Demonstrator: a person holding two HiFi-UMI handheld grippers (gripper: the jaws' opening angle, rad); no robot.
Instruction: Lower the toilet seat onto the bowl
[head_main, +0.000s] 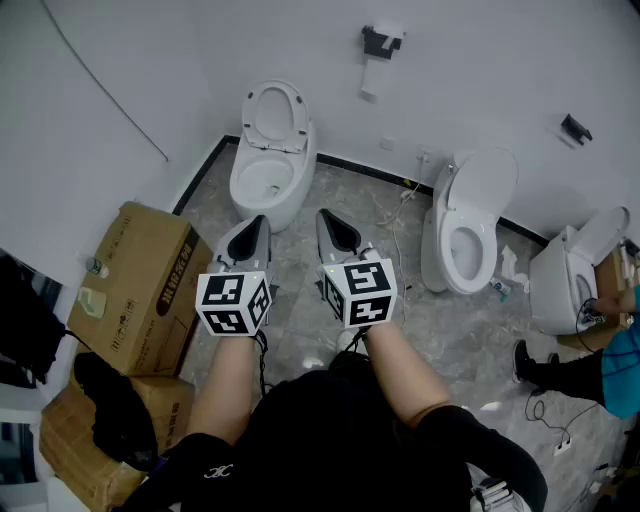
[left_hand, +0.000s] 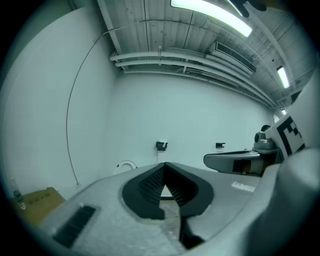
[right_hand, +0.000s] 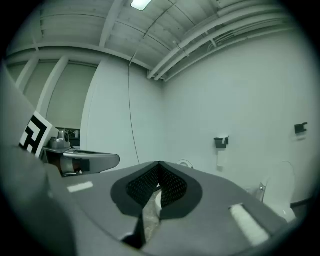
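A: Off to the left of your left claw (head_main: 255, 226) sits a cardboard box (head_main: 135, 290). A second box (head_main: 72, 450) lies nearer you, with dark cloth (head_main: 112, 402) draped over it.

B: Your left claw is clenched: its ribbed pads meet at the tips and grip no object. It points level toward the far wall.

A: Beyond that claw's tips, well apart from them, stands the toilet you are here for. Its toilet seat (head_main: 250, 112) is upright, leaning back toward the wall. The bowl (head_main: 285, 200) lies open beneath it.

B: Your right claw (head_main: 332, 224) sits just beside the left one, on its right, and is also level. It is clenched too, with its pads pressed only against each other.

A: From that right claw, the seat is ahead and a little to the left. High on the wall beyond the right claw's tips hangs a paper holder (head_main: 378, 42).

B: Further to the right of your right claw stands a second toilet (head_main: 437, 250) with its lid raised. A third toilet (head_main: 550, 290) stands past it.

A: At the far right, well away from both claws, a person (head_main: 600, 365) is beside that third toilet. Grey stone floor (head_main: 300, 330) shows under your forearms.
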